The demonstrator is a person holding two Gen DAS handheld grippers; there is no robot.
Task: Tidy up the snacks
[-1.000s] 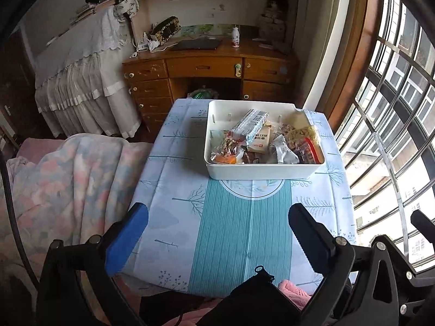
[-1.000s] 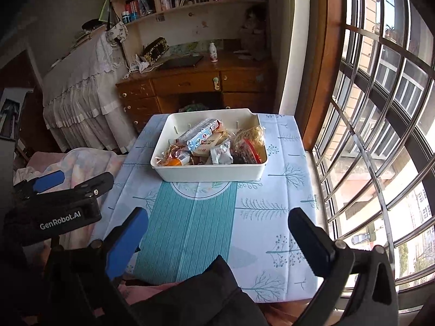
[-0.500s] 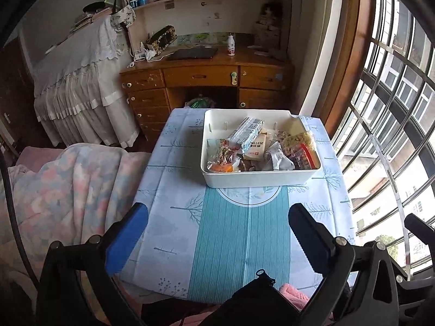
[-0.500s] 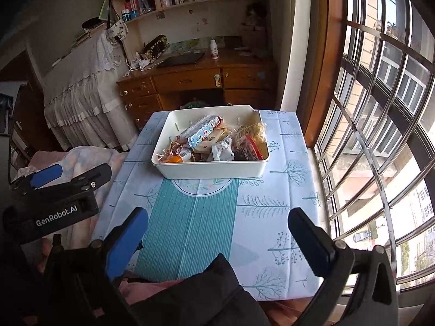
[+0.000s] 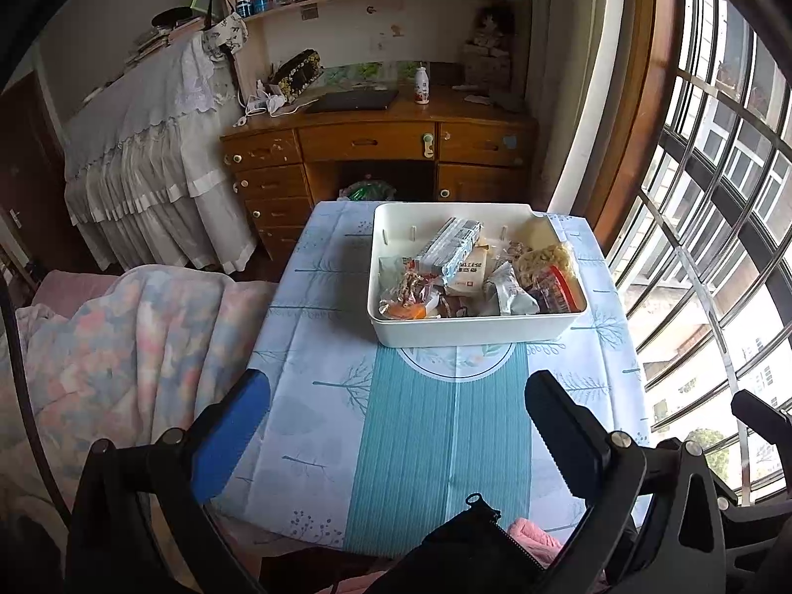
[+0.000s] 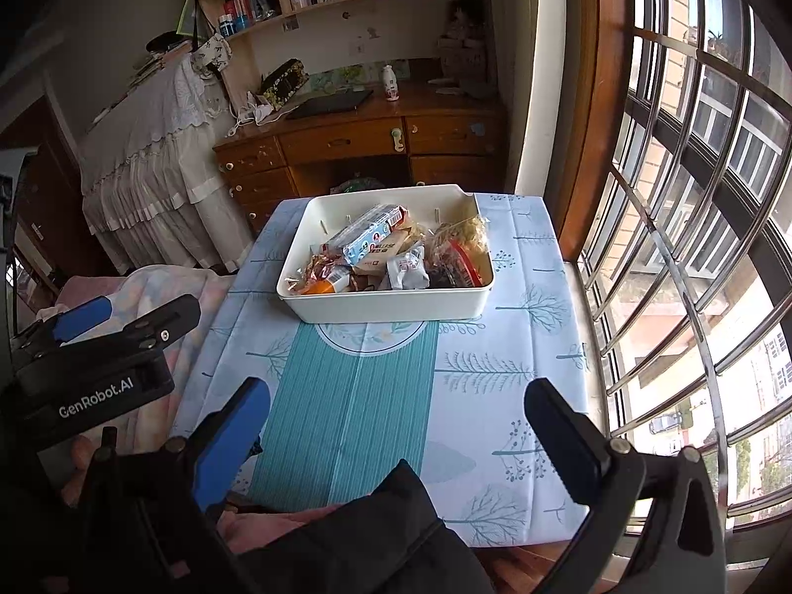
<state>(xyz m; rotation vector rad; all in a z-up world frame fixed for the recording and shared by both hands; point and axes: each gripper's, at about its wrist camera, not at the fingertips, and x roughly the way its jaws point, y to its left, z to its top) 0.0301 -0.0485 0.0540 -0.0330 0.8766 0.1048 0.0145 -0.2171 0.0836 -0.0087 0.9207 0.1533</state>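
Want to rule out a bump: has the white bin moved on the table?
No. The white bin still covers the top of the circle print on the tablecloth, as before.

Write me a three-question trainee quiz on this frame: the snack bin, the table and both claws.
1. True or false: the left claw is shut on a snack packet.
2. Where do the snacks lie? A) scattered over the tablecloth B) piled in the white bin C) on the wooden desk
3. Fill in: the bin stands on the far half of the table, whose tablecloth has a ____ stripe down its middle.

Key:
1. False: both it and the right claw are open and empty, held back over the table's near end.
2. B
3. teal
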